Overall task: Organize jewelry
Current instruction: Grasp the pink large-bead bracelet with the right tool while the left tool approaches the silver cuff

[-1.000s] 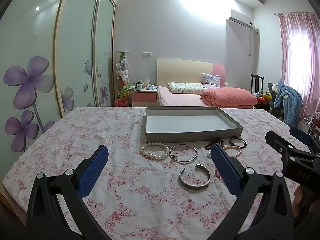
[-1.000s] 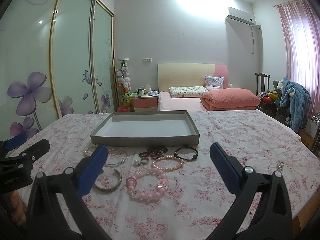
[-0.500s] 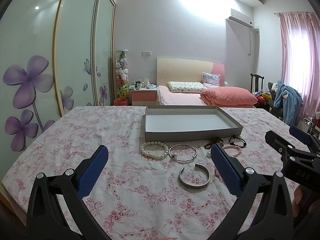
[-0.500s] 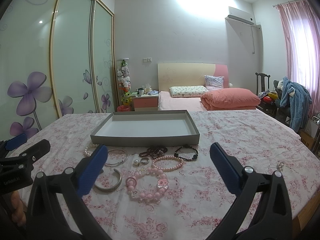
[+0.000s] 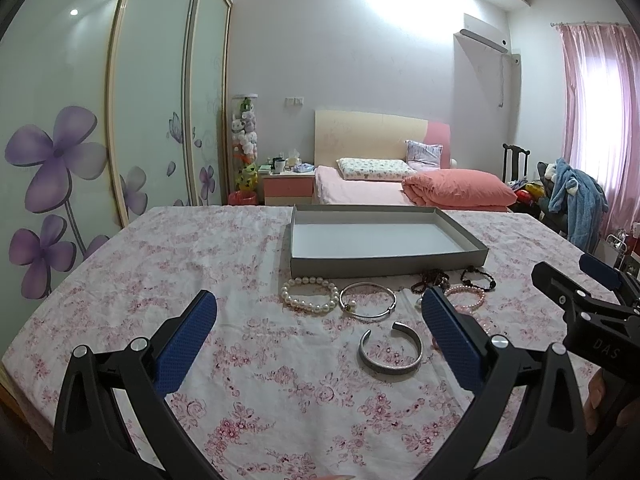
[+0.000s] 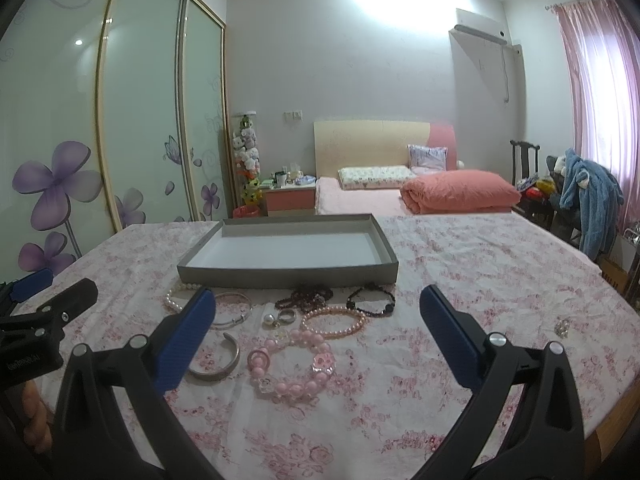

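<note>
Silver, pearl and pink bead pieces lie on the floral tablecloth (image 5: 224,264) in front of the grey tray (image 5: 384,268). The left gripper (image 5: 320,332) hovers with fingers wide apart; the pearl bracelet (image 5: 310,294) and thin silver bangle (image 5: 368,307) lie beyond the gap, the open silver cuff (image 5: 390,350) just inside the right finger. The right gripper (image 6: 318,330) also gapes, and the chunky pink bracelet (image 6: 292,368) lies between its fingers, untouched.
</note>
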A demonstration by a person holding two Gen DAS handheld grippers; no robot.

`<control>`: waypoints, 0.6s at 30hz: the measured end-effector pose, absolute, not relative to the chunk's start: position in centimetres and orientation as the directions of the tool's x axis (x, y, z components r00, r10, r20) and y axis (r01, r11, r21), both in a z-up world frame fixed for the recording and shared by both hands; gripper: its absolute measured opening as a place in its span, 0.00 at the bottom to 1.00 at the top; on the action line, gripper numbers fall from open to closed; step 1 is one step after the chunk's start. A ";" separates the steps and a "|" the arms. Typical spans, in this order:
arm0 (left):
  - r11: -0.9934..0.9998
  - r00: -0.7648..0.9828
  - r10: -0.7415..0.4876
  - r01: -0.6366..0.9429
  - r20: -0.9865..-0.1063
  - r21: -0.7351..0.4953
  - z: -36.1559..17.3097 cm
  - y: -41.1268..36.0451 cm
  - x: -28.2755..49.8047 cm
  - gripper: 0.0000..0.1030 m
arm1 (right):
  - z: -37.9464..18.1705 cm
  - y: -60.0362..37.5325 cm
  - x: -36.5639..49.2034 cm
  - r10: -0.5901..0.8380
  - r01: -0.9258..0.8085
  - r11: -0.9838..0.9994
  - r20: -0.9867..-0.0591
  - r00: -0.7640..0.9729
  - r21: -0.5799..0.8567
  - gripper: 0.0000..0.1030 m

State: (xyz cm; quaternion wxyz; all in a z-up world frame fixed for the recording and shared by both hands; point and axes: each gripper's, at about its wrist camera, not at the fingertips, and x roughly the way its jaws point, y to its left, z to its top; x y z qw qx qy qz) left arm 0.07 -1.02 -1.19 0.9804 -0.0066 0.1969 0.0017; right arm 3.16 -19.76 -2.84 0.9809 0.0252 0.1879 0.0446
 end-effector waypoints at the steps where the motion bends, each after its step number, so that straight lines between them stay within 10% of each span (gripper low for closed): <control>1: 1.000 0.918 0.004 -0.010 -0.397 -0.013 -1.4 -1.0 0.1 0.98 | -3.2 -20.0 3.5 0.097 -0.073 0.995 -0.385 0.918 0.075 0.96; 6: 1.000 0.887 0.005 -0.018 -0.461 -0.023 -2.1 -0.6 1.0 0.98 | -5.5 -20.5 6.2 0.075 -0.041 0.996 -0.532 0.843 0.076 0.94; 10: 0.999 0.858 -0.008 -0.015 -0.513 -0.040 -2.7 -0.4 1.6 0.98 | -7.8 -20.7 8.6 0.082 -0.045 0.996 -0.664 0.743 0.072 0.61; 18: 0.998 0.806 -0.056 0.022 -0.589 -0.065 -3.3 -0.3 3.3 0.98 | -10.4 -19.8 11.3 0.095 -0.058 0.996 -0.774 0.626 0.075 0.49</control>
